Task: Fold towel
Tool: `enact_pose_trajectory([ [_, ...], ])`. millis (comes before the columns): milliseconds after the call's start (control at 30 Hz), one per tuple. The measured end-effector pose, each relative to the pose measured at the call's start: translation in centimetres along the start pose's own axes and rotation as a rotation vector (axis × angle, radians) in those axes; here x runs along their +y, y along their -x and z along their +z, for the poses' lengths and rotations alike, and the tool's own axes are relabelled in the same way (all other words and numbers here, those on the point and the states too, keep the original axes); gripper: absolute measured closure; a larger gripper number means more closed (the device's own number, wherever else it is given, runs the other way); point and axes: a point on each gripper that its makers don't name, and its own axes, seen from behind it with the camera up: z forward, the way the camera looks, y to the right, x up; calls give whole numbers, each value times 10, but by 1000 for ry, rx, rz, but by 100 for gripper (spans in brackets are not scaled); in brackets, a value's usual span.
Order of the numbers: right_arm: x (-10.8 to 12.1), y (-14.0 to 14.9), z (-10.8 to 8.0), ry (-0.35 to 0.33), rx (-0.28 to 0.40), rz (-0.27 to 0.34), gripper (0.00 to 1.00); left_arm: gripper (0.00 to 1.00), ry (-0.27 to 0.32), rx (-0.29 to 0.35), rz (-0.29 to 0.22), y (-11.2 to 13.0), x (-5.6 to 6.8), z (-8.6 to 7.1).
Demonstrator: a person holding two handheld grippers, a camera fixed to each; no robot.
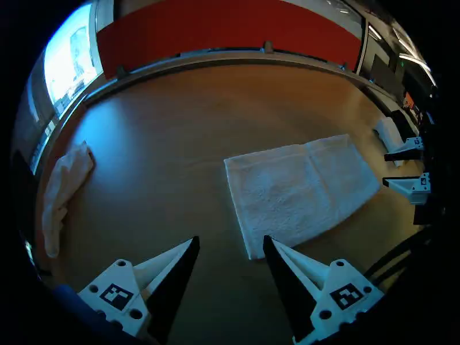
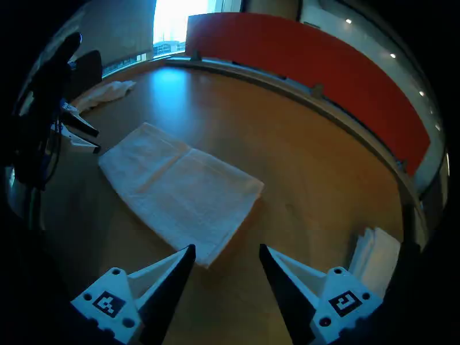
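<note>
Towel (image 1: 302, 190) lies flat on the wooden table (image 1: 172, 126), white, folded into a rectangle with one fold line across it, and neither of my tools touches it. My left gripper (image 1: 230, 238) hovers low over the table with its fingers spread and nothing between them. The towel's near corner sits just beyond the right-hand fingertip. My right gripper (image 2: 226, 247) comes at the towel from the opposite end in the same pose, fingers apart and empty, with another corner just ahead of the gap.

From the left gripper view I see the right gripper small at the picture's right edge, just past the towel's far end, its two fingers apart. The right gripper view shows the left gripper the same way at the picture's left edge, close beside the towel. A dark shape above it is too dim for me to make out.

A stack of folded white cloths (image 2: 376, 259) lies near my right gripper, close to the table's edge and well apart from the towel. A crumpled cloth (image 1: 66, 184) lies at the table's other side, also well apart. Nothing lies between either gripper and the towel.

Farther off, a red panel (image 1: 230, 29) runs along the table's back edge, and a bright window (image 2: 178, 23) glows beyond it.
</note>
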Motion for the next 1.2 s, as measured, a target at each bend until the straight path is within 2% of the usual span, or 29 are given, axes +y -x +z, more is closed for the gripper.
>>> enact_pose_trajectory([
  [600,-8,-5,2,-50,6,-62,15,19,-53,3,-95,25,-21,-25],
  [1033,-16,10,6,-88,-18,-76,15,19,-81,0,-131,40,-33,-41],
  [1200,-22,21,10,-115,-38,-77,21,19,-89,-6,-143,47,-36,-46],
])
